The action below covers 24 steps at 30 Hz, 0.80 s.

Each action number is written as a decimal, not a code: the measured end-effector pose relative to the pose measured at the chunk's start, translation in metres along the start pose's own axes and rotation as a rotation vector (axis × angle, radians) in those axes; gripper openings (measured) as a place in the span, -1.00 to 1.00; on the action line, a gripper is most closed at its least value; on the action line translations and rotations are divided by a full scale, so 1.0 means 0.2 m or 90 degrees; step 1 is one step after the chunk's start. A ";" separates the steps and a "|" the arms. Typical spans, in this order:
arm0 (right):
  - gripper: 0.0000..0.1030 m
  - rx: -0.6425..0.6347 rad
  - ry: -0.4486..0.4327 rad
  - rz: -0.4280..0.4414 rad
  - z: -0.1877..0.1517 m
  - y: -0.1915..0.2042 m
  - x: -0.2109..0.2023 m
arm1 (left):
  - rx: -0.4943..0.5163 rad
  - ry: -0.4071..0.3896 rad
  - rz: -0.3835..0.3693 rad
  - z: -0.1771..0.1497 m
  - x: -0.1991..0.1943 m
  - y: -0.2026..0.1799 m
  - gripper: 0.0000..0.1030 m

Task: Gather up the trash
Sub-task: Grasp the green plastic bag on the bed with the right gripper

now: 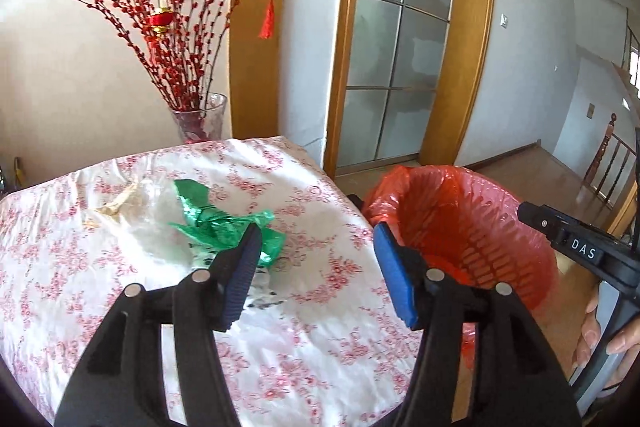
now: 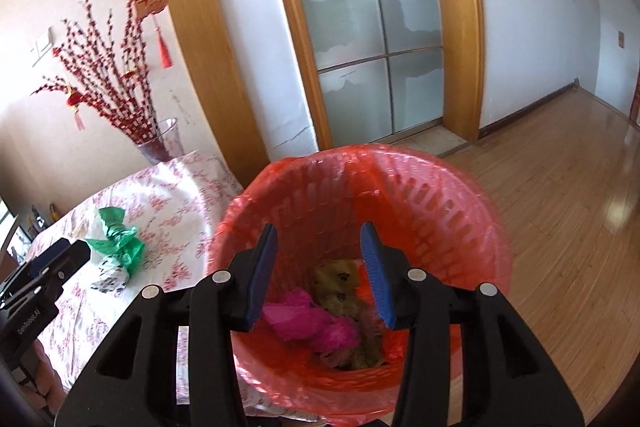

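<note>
A crumpled green plastic bag [image 1: 224, 223] lies on the floral tablecloth [image 1: 120, 267], with a white, black-printed wrapper [image 1: 264, 287] just below it and a beige scrap [image 1: 120, 201] further left. My left gripper [image 1: 316, 239] hovers over the table's right part, open and empty, its left finger overlapping the green bag in view. My right gripper [image 2: 320, 251] hangs open and empty over the red-lined bin [image 2: 460, 211], where pink crumpled trash [image 2: 308, 323] and olive-brown trash [image 2: 340, 283] lie. The green bag [image 2: 116, 239] and the wrapper [image 2: 110, 279] also show in the right wrist view.
A glass vase with red blossom branches [image 1: 200, 119] stands at the table's far edge. The bin [image 1: 472, 227] sits right beside the table's right edge. Behind are a frosted glass door [image 1: 396, 47] and wooden floor [image 2: 560, 207]. A hand [image 1: 600, 331] holds the right gripper's handle.
</note>
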State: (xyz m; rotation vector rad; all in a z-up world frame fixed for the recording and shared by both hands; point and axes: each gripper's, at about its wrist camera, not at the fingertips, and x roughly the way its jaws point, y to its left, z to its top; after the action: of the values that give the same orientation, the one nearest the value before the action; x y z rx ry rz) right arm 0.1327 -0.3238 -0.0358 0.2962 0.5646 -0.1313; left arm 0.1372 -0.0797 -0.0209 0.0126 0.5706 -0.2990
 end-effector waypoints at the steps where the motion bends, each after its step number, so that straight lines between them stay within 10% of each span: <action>1: -0.14 -0.005 0.003 0.007 0.00 0.03 0.00 | -0.004 -0.004 0.010 0.00 -0.02 0.03 0.13; 24: -0.20 -0.154 0.082 0.185 -0.03 0.86 0.28 | -0.152 -0.006 0.208 -0.14 -0.25 0.83 0.13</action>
State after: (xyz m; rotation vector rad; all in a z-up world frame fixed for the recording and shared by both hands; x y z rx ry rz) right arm 0.2108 -0.1617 -0.0298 0.1487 0.6523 0.2370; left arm 0.1286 0.0964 -0.0297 -0.1257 0.5821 0.0880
